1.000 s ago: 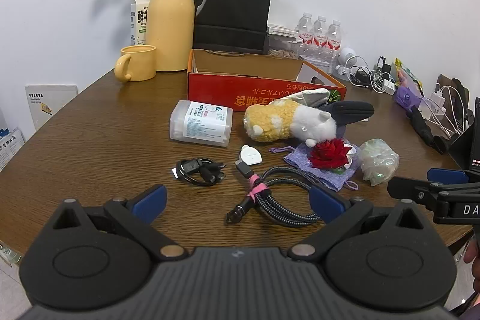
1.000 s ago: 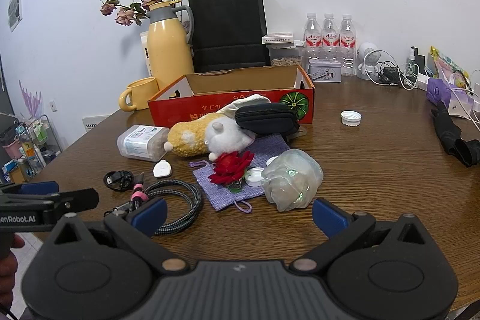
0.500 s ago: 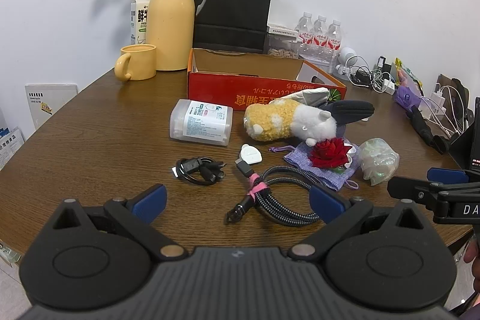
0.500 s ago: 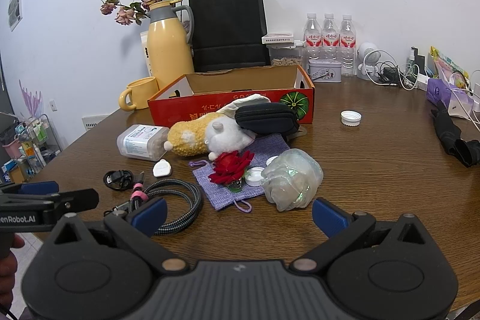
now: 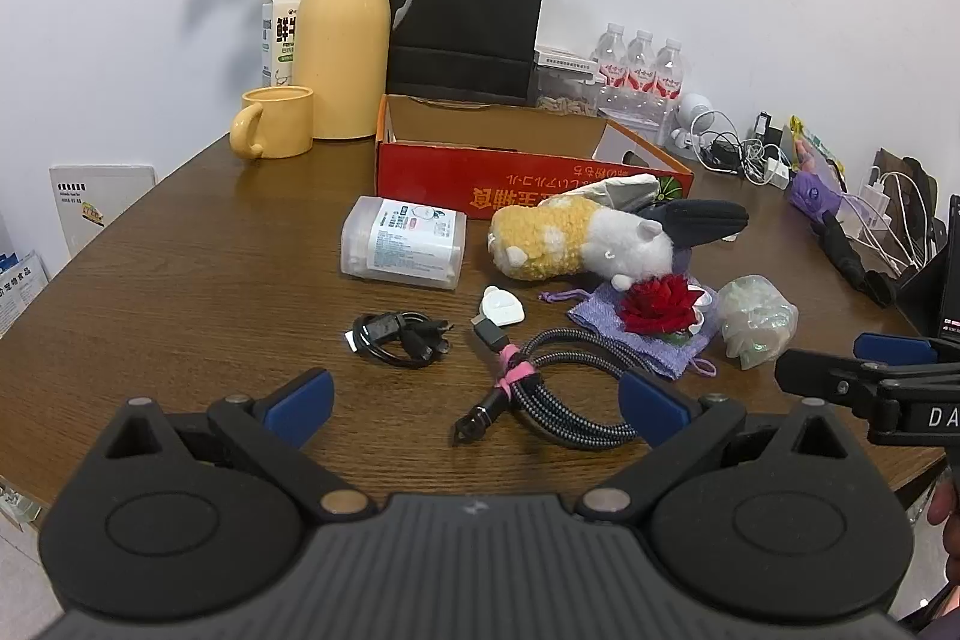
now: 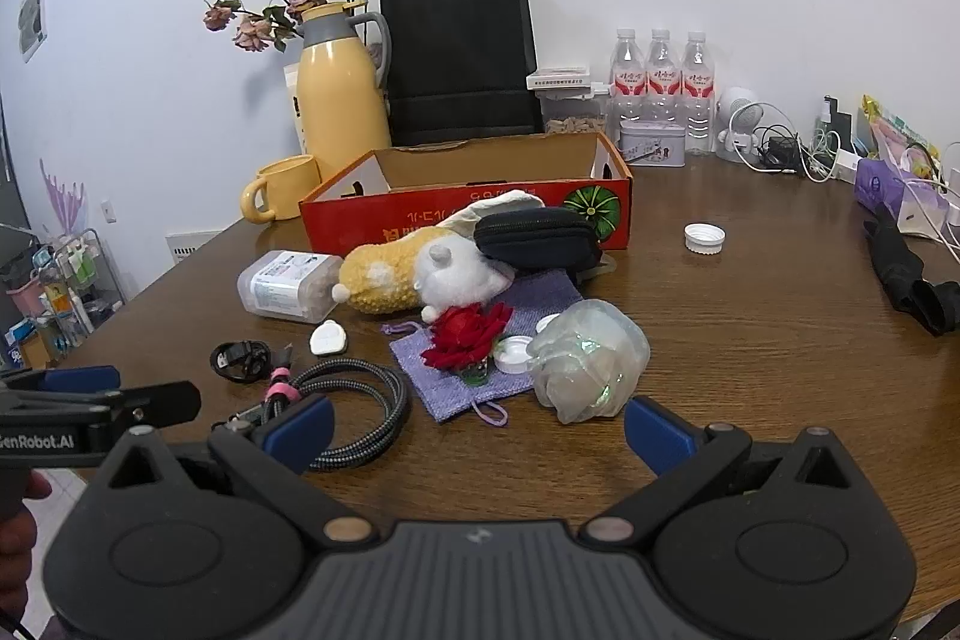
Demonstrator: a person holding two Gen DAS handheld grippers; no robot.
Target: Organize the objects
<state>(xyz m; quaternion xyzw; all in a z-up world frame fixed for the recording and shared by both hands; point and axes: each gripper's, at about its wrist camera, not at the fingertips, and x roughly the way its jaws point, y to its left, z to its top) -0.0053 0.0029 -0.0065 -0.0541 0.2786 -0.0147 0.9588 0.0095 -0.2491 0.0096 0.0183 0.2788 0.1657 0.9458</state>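
Loose objects lie on a brown round table in front of an open red cardboard box point(image 5: 528, 172) point(image 6: 468, 214). They are a plush toy point(image 5: 576, 235) point(image 6: 426, 274), a black pouch point(image 6: 537, 238), a clear wipes box point(image 5: 402, 244), a white tag point(image 5: 501, 307), a small black cable point(image 5: 396, 331), a braided cable point(image 5: 558, 376) point(image 6: 354, 400), a red rose point(image 5: 657, 304) point(image 6: 465, 334) on a purple pouch point(image 6: 516, 358), and a clear plastic wad point(image 5: 756, 319) point(image 6: 591, 361). My left gripper point(image 5: 474, 403) is open and empty near the braided cable. My right gripper point(image 6: 477, 424) is open and empty near the plastic wad.
A yellow thermos point(image 5: 342, 34), yellow mug point(image 5: 276, 121), black paper bag point(image 5: 465, 16), water bottles point(image 6: 660, 82) and chargers with cables point(image 6: 792, 148) stand at the back. A white cap point(image 6: 703, 238) and a black glove point(image 6: 906, 268) lie at the right.
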